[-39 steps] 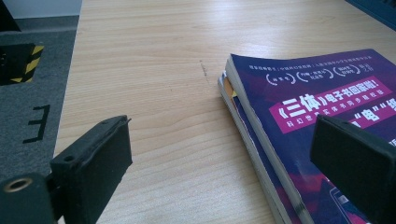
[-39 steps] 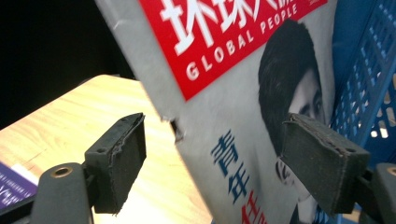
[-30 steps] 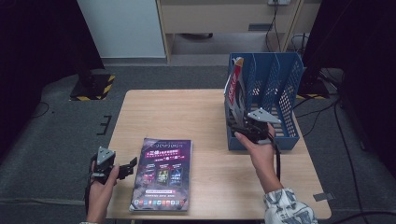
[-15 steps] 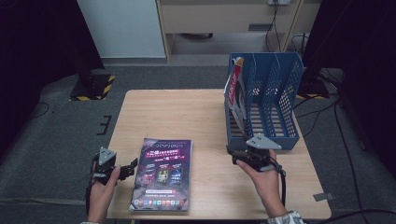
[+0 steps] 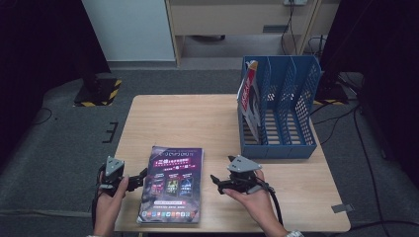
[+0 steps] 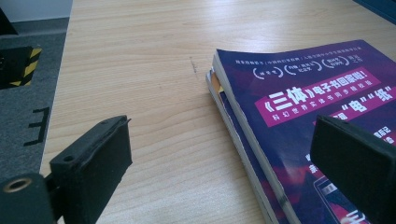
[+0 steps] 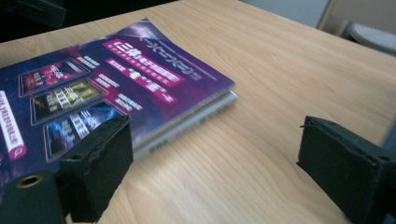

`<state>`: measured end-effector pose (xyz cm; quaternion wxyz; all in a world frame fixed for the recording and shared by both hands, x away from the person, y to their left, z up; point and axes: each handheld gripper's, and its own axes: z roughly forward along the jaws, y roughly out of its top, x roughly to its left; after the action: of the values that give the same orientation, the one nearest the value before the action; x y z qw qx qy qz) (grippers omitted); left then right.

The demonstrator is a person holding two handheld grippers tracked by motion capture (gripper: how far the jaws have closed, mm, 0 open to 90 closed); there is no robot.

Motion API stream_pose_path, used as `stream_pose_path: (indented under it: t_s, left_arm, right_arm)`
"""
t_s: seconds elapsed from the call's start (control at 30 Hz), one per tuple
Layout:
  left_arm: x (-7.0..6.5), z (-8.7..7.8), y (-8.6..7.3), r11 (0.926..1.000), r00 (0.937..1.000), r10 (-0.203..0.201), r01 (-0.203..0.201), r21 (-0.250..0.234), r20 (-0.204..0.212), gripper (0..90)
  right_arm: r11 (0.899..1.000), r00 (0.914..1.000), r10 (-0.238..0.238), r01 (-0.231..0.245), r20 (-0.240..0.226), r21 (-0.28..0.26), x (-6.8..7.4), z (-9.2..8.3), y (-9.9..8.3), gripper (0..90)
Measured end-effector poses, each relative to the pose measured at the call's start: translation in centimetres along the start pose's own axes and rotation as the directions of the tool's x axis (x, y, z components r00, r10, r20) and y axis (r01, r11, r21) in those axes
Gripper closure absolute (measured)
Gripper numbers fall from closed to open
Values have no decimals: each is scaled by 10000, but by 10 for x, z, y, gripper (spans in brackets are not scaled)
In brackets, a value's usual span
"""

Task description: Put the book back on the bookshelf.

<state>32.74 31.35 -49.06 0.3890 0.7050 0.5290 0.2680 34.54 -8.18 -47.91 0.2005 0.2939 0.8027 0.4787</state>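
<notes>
A: From the high view, where was the glossy purple paperback stack (image 5: 171, 185)?
B: Flat on the near-left table (image 5: 197, 123), between the left gripper (image 5: 140, 177) and right gripper (image 5: 217, 181).
A: The left gripper view?
B: Jaws released, straddling the stack's edge.
A: The right gripper view?
B: Jaws just widened, released, nothing between.

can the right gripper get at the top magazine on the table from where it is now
Probably yes. The right gripper is open and empty, aimed at the top magazine's near edge, with bare table between them. The left gripper waits, open, on the far side.
</notes>
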Motion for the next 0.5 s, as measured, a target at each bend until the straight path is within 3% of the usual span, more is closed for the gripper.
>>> stream_pose_path:
  t_s: [0.07, 0.17, 0.23, 0.3, 0.33, 0.47, 0.5]
  left_arm:
    - [-2, 0, 0, 9999, 10000, 87, -87, 53, 5, 50]
    - [-3, 0, -1, 9998, 9998, 174, -174, 128, -17, 49]
    - [-4, 0, -3, 9998, 9999, 166, -166, 141, -17, 48]
    - [-4, -1, -4, 9996, 9998, 213, -212, 165, -37, 48]
    - [-5, -1, -4, 9997, 9998, 197, -196, 166, -52, 48]
    - [-8, -1, -4, 9998, 9998, 201, -201, 96, 45, 49]
    - [-11, -1, -4, 9996, 9996, 258, -260, 89, 149, 50]
  right_arm:
    - [9997, 9994, -239, 239, -269, -9, 3, 13, 7, 140]
    - [9987, 9991, -343, 333, -256, -385, 3, 27, 18, 156]
    - [9983, 9959, -249, 201, -869, -553, 3, 39, 26, 211]
    - [9989, 9945, -156, 109, -1037, -459, 5, 48, 27, 213]
    - [9990, 9936, -119, 68, -1124, -452, 6, 50, 26, 217]
    - [9977, 9919, -671, 660, -1074, -139, 14, 50, 18, 270]
    - [9982, 9926, -562, 539, -1078, -247, 13, 49, 15, 306]
